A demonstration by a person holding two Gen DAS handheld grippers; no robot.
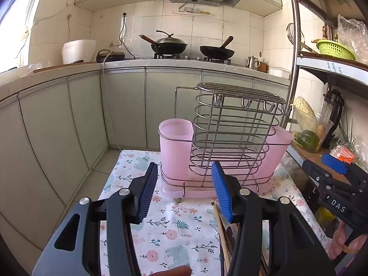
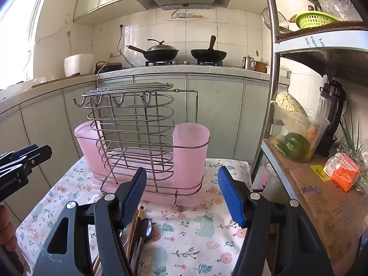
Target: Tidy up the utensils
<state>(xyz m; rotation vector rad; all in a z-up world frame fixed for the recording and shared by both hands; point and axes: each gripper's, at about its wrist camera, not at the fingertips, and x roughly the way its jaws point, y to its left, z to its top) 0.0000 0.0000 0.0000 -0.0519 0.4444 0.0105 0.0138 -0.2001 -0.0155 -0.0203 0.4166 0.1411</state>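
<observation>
Both your grippers are spread wide and empty right now. The loose bundle of wooden chopsticks and a dark metal spoon (image 2: 140, 234) lies on the floral tablecloth (image 2: 195, 241), under your right gripper (image 2: 182, 195)'s left finger, long axes pointing roughly toward the chrome wire utensil rack with translucent pink plastic cups (image 2: 142, 142) beyond. Your left gripper (image 1: 184, 191) has the bundle beneath its right finger, so either can reach. Slick, thin sticks probably roll, so pinch across them.
</observation>
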